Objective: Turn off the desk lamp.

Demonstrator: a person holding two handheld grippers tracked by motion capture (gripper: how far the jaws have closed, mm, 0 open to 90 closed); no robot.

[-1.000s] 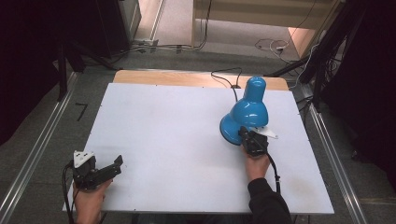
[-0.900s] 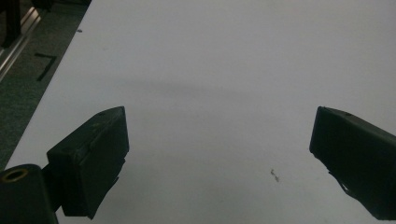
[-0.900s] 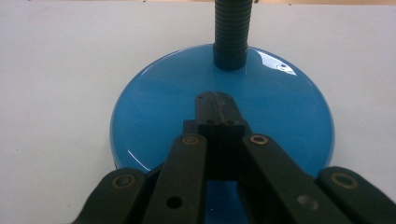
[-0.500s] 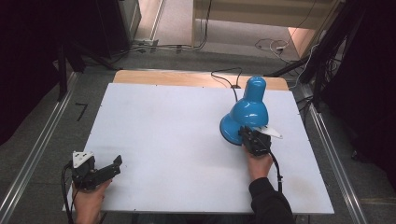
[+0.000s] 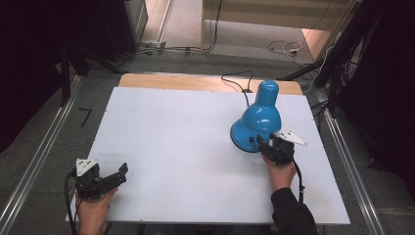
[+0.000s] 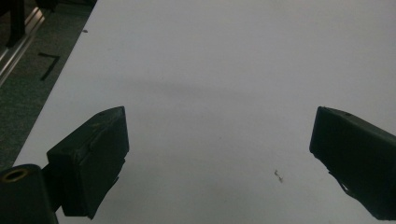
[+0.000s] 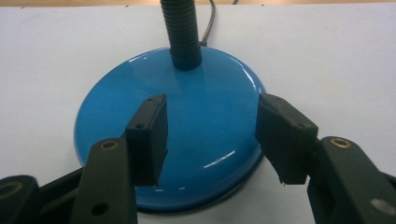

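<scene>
blue metal desk lamp stands at the white table's 2 o'clock. right gripper jaws just opening over its base, nothing gripped. left gripper idle, open at 7 o'clock. placement looks done; retreat left.

A lab: white table, aluminium rails, loose floor cables, dark curtains.

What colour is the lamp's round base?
Glossy blue lamp base, clearest in the right gripper view.

We note a white table; a blue lamp stands on it right of the frame's centre, its black cord trailing off the upper edge.
</scene>
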